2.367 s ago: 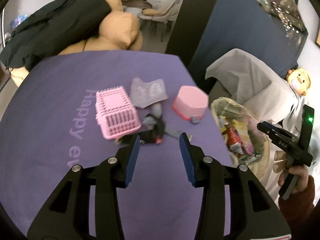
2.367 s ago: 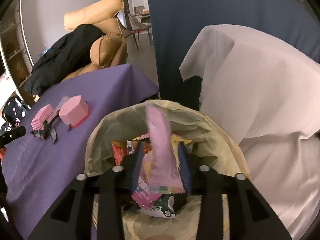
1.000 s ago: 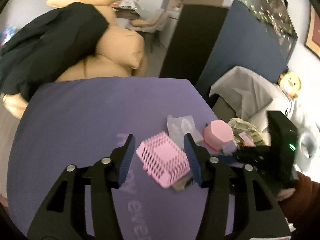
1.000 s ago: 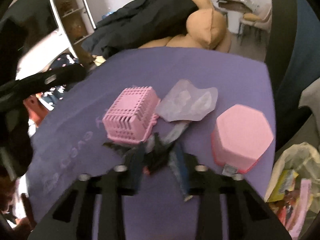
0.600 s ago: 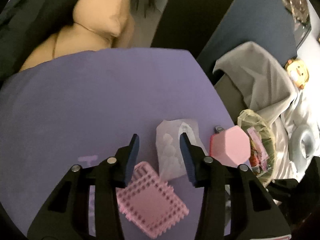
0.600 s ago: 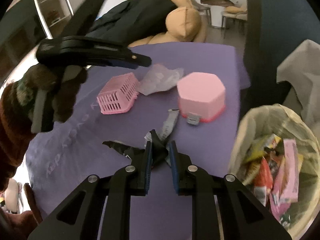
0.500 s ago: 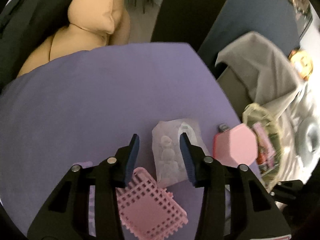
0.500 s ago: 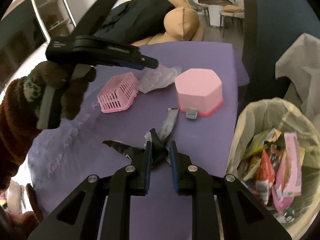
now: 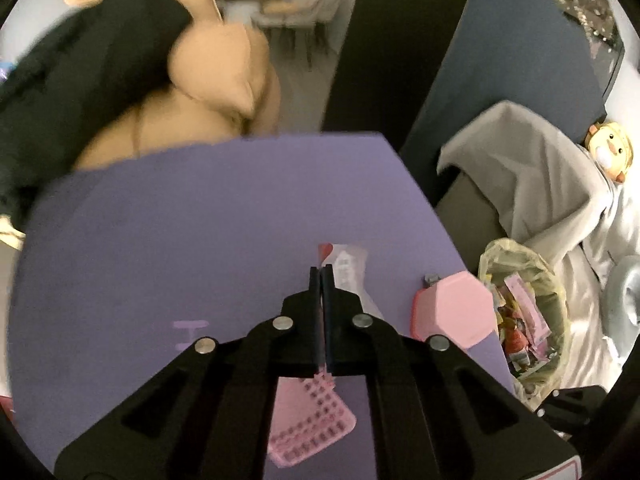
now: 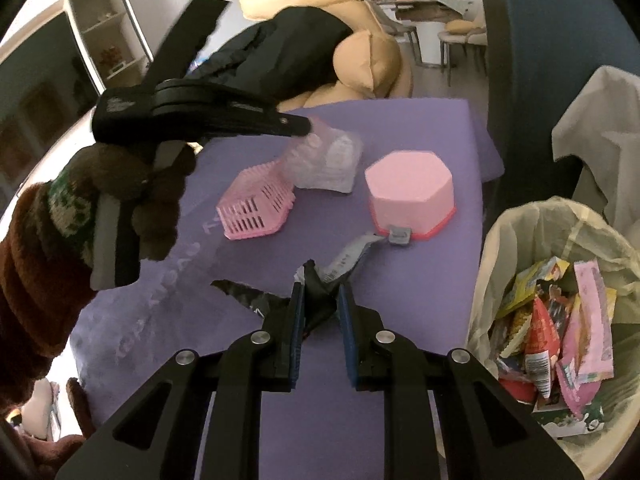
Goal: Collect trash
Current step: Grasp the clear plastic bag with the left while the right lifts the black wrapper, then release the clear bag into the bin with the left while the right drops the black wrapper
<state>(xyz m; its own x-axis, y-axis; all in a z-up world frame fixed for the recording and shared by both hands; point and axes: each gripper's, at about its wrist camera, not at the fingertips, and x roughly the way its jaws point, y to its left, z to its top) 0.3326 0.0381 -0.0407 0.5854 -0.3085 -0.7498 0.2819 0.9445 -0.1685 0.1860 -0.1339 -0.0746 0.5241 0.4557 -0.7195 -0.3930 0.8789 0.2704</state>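
Tan cushions, white shelving, dining chairs, dark partition

The right gripper has its blue pads clamped on a crumpled black wrapper, whose torn ends spread over the purple tablecloth to the left and up toward a grey strip. Beyond it, a pink hexagonal container sits upside down, with a pink slotted basket lying on its side to the left. The left gripper, held in a gloved hand, has its tips pressed together on the corner of a clear plastic wrapper, lifting that corner between the basket and the container. At right, a lined trash bin holds colourful snack packets.
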